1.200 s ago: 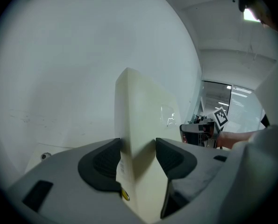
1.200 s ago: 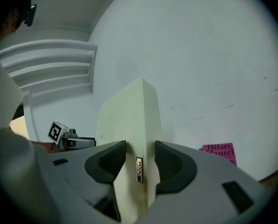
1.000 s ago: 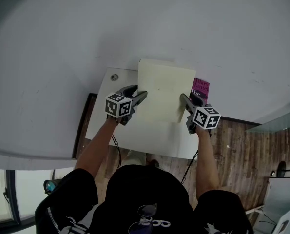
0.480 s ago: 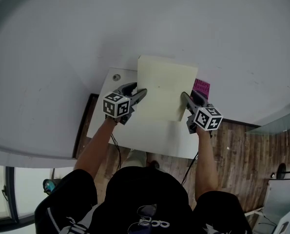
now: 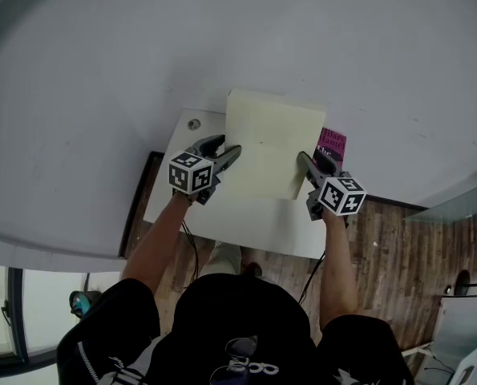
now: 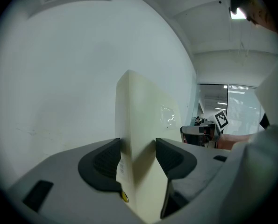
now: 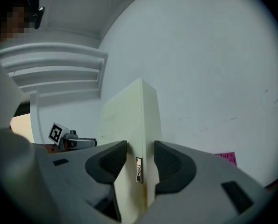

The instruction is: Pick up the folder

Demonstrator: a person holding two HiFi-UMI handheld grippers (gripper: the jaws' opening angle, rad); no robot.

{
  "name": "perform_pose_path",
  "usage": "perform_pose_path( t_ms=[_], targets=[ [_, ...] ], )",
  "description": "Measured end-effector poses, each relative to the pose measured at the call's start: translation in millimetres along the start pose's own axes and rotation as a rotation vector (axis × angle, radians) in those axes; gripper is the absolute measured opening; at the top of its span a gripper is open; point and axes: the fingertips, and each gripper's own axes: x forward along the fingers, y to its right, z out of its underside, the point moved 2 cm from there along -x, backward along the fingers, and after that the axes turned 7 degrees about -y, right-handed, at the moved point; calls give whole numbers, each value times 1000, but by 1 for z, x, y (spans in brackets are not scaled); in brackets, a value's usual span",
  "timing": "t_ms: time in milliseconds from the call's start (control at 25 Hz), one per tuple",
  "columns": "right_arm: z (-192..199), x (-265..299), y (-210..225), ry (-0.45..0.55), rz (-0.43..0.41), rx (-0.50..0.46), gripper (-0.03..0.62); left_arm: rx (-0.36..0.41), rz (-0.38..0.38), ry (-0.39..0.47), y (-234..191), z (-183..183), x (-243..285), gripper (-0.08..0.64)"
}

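A thick cream folder (image 5: 266, 143) hangs upright above the white table (image 5: 246, 223), held from both sides. My left gripper (image 5: 232, 157) is shut on its left edge. In the left gripper view both pads press the folder (image 6: 143, 125) at my left gripper (image 6: 138, 157). My right gripper (image 5: 305, 164) grips the right edge. Its jaws are closing a little more on the folder (image 7: 129, 120), which sits squeezed between the pads of my right gripper (image 7: 140, 160).
A pink book (image 5: 331, 144) lies on the table just right of the folder, partly hidden by it. A small round fitting (image 5: 194, 123) sits at the table's far left corner. A white wall stands behind; wooden floor (image 5: 398, 239) shows to the right.
Both grippers have risen a little with the folder between them. The folder looks slightly larger and higher, and it covers more of the table's far edge.
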Motion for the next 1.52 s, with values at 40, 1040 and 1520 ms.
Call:
perform_pose_path(
  t_ms=[40, 1040, 1520],
  targets=[
    [1, 0, -1, -1, -1, -1, 198, -1, 0, 0, 0, 1, -1, 250],
    [11, -6, 2, -36, 11, -24, 192, -16, 5, -18, 5, 14, 2, 250],
    [14, -6, 4, -46, 11, -23, 190, -12, 3, -22, 6, 15, 3, 249]
  ],
)
